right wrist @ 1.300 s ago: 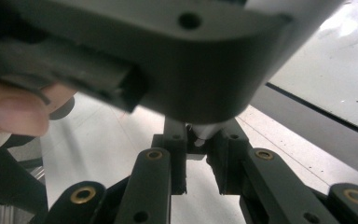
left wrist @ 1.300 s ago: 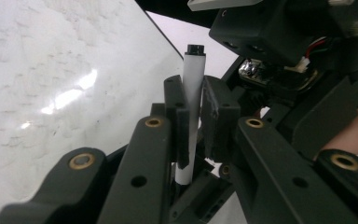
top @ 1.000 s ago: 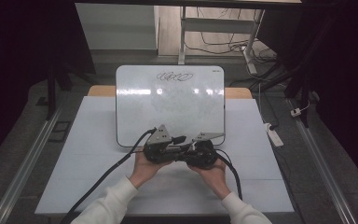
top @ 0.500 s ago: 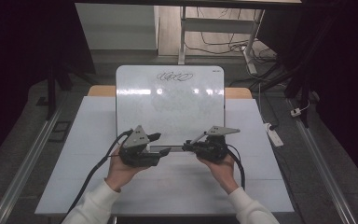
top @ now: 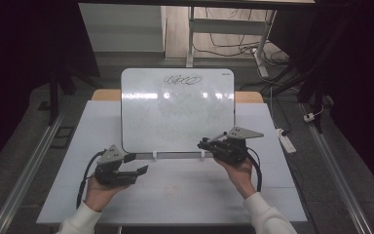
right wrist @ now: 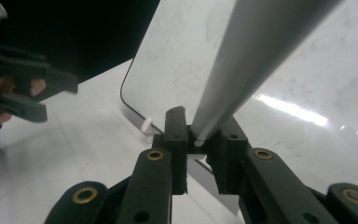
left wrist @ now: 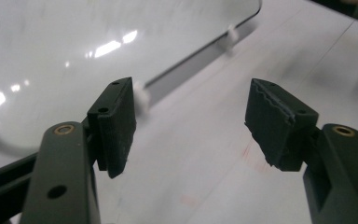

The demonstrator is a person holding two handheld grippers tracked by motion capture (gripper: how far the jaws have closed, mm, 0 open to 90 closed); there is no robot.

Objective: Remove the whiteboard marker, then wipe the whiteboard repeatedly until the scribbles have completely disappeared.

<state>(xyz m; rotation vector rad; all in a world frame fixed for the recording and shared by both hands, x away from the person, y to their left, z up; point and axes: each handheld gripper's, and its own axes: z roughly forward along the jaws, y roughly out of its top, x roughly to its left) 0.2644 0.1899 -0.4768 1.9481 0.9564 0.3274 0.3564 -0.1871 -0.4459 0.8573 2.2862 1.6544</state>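
A white whiteboard (top: 177,112) stands tilted at the back of the white table (top: 175,200), with a black scribble (top: 182,79) near its top. My right gripper (top: 205,144) is shut on a grey marker (top: 219,137) in front of the board's lower right corner. In the right gripper view the marker (right wrist: 233,79) rises from between the pressed jaws of my right gripper (right wrist: 198,140). My left gripper (top: 137,164) hovers at the front left. Its jaws have just been opening and nothing is between them. The left gripper view has my left gripper (left wrist: 189,121) facing the board's lower edge (left wrist: 182,70).
Small white clips (top: 155,156) hold the board's bottom edge. A white power strip (top: 286,140) lies on the floor to the right of the table. A desk frame with cables (top: 224,44) stands behind. Bare tabletop lies between my hands.
The two grippers were together at the middle of the table. They have drawn apart: the left went left and its jaws opened, the right went right with the marker.
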